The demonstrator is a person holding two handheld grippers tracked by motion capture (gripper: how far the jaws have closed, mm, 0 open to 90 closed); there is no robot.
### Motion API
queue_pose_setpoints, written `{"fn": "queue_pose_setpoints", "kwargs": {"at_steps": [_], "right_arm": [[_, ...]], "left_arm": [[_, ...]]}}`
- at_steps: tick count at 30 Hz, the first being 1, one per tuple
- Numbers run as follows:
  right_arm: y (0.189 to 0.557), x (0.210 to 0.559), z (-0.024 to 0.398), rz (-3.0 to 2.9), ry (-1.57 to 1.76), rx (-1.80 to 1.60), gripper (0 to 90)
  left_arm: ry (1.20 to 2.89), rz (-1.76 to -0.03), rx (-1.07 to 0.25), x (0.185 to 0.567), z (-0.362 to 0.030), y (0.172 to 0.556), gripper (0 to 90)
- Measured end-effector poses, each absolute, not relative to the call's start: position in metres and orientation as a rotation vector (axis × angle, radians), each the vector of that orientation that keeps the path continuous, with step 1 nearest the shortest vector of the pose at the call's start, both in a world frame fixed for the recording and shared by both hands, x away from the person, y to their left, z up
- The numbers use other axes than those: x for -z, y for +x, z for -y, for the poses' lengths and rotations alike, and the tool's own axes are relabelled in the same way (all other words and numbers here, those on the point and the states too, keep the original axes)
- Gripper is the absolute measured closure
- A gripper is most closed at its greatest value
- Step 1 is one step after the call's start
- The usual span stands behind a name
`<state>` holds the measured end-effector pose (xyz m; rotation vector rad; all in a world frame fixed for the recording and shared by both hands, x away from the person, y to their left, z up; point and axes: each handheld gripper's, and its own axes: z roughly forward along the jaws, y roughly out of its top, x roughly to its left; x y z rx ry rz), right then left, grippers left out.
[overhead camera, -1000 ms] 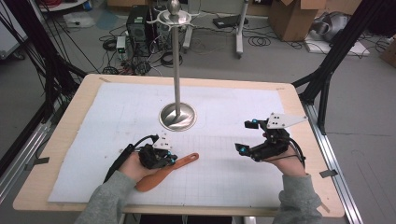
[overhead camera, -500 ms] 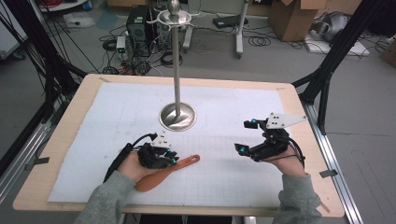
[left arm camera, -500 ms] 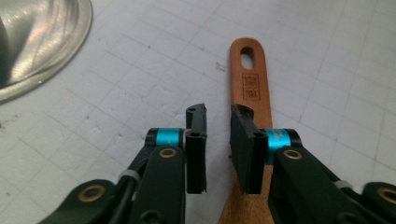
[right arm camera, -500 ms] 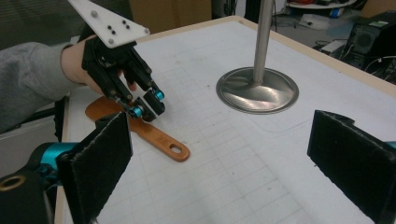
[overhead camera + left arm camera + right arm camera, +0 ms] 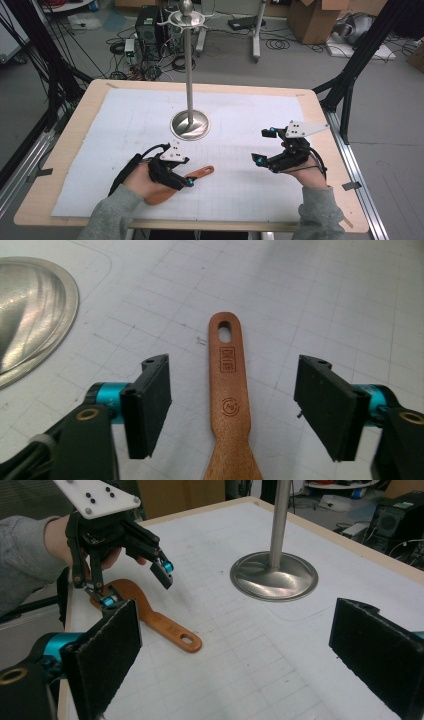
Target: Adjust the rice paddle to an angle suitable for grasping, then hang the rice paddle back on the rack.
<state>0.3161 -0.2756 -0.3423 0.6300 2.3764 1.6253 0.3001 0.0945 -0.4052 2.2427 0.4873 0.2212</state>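
Left gripper fingers just opened, spatula between

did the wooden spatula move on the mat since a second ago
No. The wooden spatula lies at the same spot below the metal stand base; only the left gripper has just been opening its jaws around the handle.

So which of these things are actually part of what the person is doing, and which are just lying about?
In the job:
- wooden spatula, flat on the mat between the open jaws of the left gripper, untouched
- metal stand, likely

Just around:
- right gripper, open, holding nothing
- cardboard boxes, computer tower and cables on the floor
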Motion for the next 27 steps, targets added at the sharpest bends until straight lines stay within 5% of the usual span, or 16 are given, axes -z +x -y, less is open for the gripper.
{"fn": "queue_pose_setpoints", "kwargs": {"at_steps": [5,27], "right_arm": [[0.315,0.341,0.276,-2.361,0.641,-1.623,5.2],[0.314,0.342,0.280,-2.359,0.652,-1.623,5.2]], "left_arm": [[2.244,-0.529,-0.181,0.404,-0.090,0.299,17.0],[2.321,-0.529,-0.192,0.419,-0.083,0.304,18.1]]}}
